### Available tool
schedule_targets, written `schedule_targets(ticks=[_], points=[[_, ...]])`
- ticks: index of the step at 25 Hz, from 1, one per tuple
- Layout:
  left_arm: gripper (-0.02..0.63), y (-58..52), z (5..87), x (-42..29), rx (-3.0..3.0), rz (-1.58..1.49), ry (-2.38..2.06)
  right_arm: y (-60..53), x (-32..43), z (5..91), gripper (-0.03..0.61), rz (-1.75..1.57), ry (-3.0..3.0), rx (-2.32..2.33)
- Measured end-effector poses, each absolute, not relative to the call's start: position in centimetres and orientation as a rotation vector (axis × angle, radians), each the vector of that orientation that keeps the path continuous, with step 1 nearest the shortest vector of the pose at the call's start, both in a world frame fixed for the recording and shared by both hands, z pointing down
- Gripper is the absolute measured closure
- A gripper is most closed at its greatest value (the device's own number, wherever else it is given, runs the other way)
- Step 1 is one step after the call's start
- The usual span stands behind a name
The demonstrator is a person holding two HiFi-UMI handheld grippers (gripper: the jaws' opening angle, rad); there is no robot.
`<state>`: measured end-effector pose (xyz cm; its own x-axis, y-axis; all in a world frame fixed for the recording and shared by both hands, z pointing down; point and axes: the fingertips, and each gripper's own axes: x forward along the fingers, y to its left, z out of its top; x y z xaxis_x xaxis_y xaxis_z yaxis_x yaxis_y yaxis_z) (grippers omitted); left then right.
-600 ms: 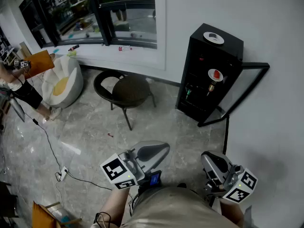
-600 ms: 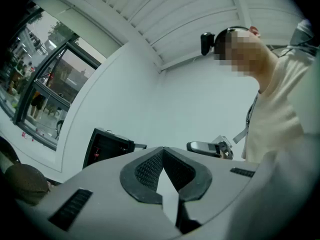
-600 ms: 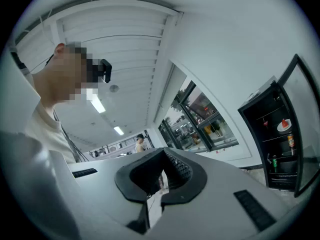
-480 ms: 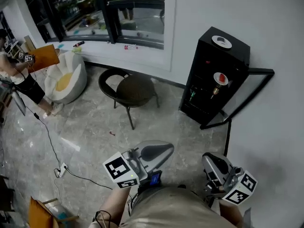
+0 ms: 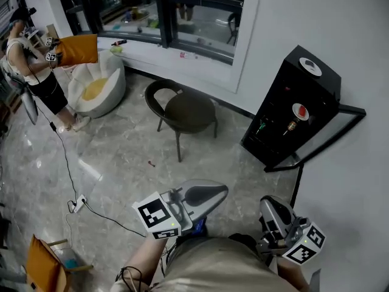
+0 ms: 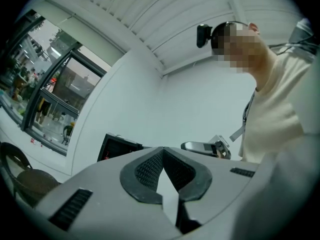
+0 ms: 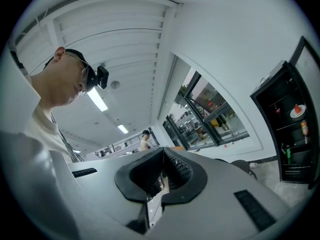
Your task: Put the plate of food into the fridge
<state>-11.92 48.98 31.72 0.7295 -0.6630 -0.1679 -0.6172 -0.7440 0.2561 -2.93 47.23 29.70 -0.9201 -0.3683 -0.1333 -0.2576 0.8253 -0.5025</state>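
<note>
A small black fridge (image 5: 290, 111) stands against the white wall at the right, its glass door (image 5: 325, 140) swung open. On a shelf inside sits a white plate with red food (image 5: 299, 110), which also appears in the right gripper view (image 7: 297, 110). Another white dish (image 5: 310, 67) lies on top of the fridge. My left gripper (image 5: 220, 191) is held close to my body, shut and empty. My right gripper (image 5: 268, 204) is beside it, also shut with nothing in it. Both are well short of the fridge.
A dark round chair (image 5: 188, 111) stands on the grey floor in front of the window. A white petal-shaped seat (image 5: 97, 87) is at the left, next to a person (image 5: 33, 72) holding an orange board. A cable (image 5: 73, 187) trails across the floor.
The head view has swung, so the fridge, chair and window sit further right and lower in the picture. Both grippers stay shut and close to my body.
</note>
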Motion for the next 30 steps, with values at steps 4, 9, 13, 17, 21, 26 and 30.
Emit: schedule_targets(ticks=[4,9,13,17,21,26,30], points=[[0.604,49.3,32.0,-12.9,2.741,-0.370,-1.069,47.2,-4.5,30.0,0.557,-0.663,2.850,-0.453],[0.604,48.9,31.9,-12.9,2.751,-0.306,-1.123,46.8,-5.8,30.0,0.557,-0.505,2.937,-0.410],[0.604,47.4,31.9,-11.7,2.751,-0.270,-1.145,45.6,-6.0,30.3,0.557,-0.362,3.005,-0.336],[0.604,45.7,31.8,-10.7,2.728,-0.247,-1.197,44.3,-5.6,30.4,0.557,-0.346,3.038,-0.231],[0.604,42.7,31.4,-9.1,2.706,-0.232,-1.240,41.5,-4.5,30.7,0.555,-0.323,3.078,-0.176],[0.604,39.3,31.0,-6.4,2.697,-0.219,-1.271,38.2,-3.3,31.1,0.533,-0.377,3.125,-0.119],[0.604,36.8,30.9,-4.1,2.690,-0.200,-1.294,35.9,-1.8,31.3,0.529,-0.348,3.143,-0.083]])
